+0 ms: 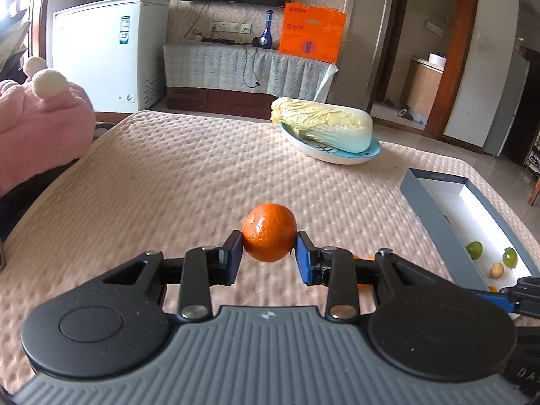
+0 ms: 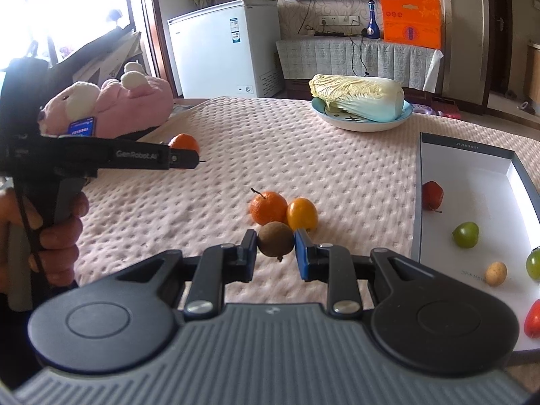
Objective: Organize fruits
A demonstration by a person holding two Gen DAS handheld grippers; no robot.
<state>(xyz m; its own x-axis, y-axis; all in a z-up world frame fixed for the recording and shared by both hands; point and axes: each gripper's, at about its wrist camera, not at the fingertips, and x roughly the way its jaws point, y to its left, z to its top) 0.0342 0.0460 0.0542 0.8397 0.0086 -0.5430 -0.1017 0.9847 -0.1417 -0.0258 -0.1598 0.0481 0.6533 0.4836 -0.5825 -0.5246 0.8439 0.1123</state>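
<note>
In my left wrist view, the left gripper (image 1: 269, 249) is clamped on a mandarin (image 1: 269, 232), one pad pressed against each side of it, and the fruit sits just below the middle of the frame, lifted clear of the pink quilted cover (image 1: 189, 182). At the right edge of that frame I see the grey box (image 1: 435, 202) with its white floor, and two green fruits and a small tan one lie inside it at the lower right. A napa cabbage (image 1: 324, 125) rests on a plate (image 1: 337, 157) in the upper right of the centre, well apart from the box.

In my right wrist view, the right gripper (image 2: 275, 248) is closed tight on a small brown fruit (image 2: 275, 238), which is held between the pads at the middle of the frame. Just beyond it a second mandarin (image 2: 268, 207) and a yellow-orange fruit (image 2: 302, 213) lie on the cover, touching each other. At the left of this frame I see the left gripper side on, a hand (image 2: 57, 236) wrapped round its grip, the first mandarin showing at its tip. The box fills the right edge; in it I count a dark red fruit (image 2: 432, 195) near the left wall, two green ones, a tan one, and a red one at the lower right corner. A pink plush toy (image 2: 135, 101) lies at the upper left.
</note>
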